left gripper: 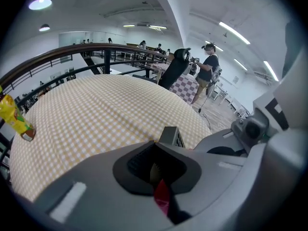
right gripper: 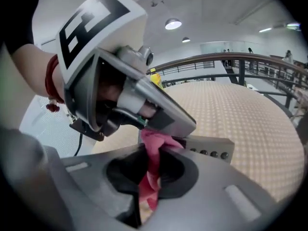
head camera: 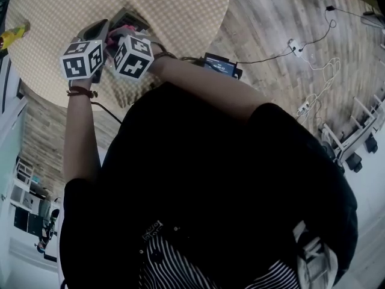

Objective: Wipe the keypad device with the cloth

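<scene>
My left gripper and right gripper meet tip to tip over the near edge of the round checked table. Both are shut on a pink cloth: it runs from my right gripper up into the left gripper's tips. In the left gripper view only a small red-pink corner of the cloth shows in the seam of my left gripper. The grey keypad device stands on edge on the table just beyond the jaws, its dark buttons in a row; its top shows past the left jaws.
A yellow bottle stands at the table's far left edge, also the bottle. A dark box with a display sits by the table rim. Cables and a power strip lie on the wood floor. A black chair and a standing person are beyond the table.
</scene>
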Tool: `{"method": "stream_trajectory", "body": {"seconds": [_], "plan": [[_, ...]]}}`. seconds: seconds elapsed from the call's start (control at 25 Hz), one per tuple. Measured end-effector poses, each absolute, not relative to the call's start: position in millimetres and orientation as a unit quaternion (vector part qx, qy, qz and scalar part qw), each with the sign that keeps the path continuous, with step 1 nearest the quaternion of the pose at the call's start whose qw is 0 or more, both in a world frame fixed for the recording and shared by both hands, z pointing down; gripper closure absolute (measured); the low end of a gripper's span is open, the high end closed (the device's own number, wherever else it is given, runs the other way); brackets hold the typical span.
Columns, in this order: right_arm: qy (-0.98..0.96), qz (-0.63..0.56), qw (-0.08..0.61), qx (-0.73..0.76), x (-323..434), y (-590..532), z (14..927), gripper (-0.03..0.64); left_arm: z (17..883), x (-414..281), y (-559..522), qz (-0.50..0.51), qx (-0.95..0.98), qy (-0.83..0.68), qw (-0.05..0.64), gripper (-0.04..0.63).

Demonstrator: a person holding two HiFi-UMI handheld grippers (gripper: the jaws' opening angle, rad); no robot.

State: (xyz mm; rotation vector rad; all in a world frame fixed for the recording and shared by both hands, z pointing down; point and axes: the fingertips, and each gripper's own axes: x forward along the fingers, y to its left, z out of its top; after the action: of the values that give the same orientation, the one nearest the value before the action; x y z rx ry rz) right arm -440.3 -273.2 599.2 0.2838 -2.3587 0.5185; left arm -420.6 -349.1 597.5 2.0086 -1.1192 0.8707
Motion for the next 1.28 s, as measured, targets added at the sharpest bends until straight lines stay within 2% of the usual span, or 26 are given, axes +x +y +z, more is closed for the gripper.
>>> {"method": "stream_trajectory", "body": {"seconds": [0.2, 0.4, 0.56, 0.72, 0.88, 1.08, 1.28], "plan": [[-0.895, 0.219, 0.369, 0.122, -420.1, -252.2, 631.9, 0.584, 597.5, -420.8, -347.6, 0.340, 0.770, -0.441, 0.312, 0.598], [-0.867, 0.252, 0.408, 0.139, -397.8, -239.9, 662.8, 0.584, 606.0, -417.0, -350.2, 0.335, 0.769, -0.429, 0.335, 0.598], [-0.880, 0.260, 0.369, 0.147, -402.3, -252.3, 623.8, 0.586, 599.7, -424.3, -349.9, 0.322, 0.763, -0.452, 0.331, 0.597], [-0.883, 0.290, 0.321, 0.181, -396.6, -267.1, 573.6, 0.586, 557.0, -459.8, -346.8, 0.229, 0.733, -0.550, 0.328, 0.597], [-0.886, 0.299, 0.283, 0.213, -371.6, -269.4, 532.2, 0.586, 522.5, -458.2, -296.2, 0.175, 0.738, -0.568, 0.321, 0.597], [-0.893, 0.281, 0.272, 0.222, -354.6, -249.6, 491.2, 0.586, 497.0, -448.5, -225.9, 0.118, 0.736, -0.573, 0.341, 0.597], [-0.898, 0.276, 0.260, 0.224, -360.1, -216.3, 477.8, 0.586, 498.8, -439.1, -183.7, 0.107, 0.742, -0.571, 0.335, 0.597]]}}
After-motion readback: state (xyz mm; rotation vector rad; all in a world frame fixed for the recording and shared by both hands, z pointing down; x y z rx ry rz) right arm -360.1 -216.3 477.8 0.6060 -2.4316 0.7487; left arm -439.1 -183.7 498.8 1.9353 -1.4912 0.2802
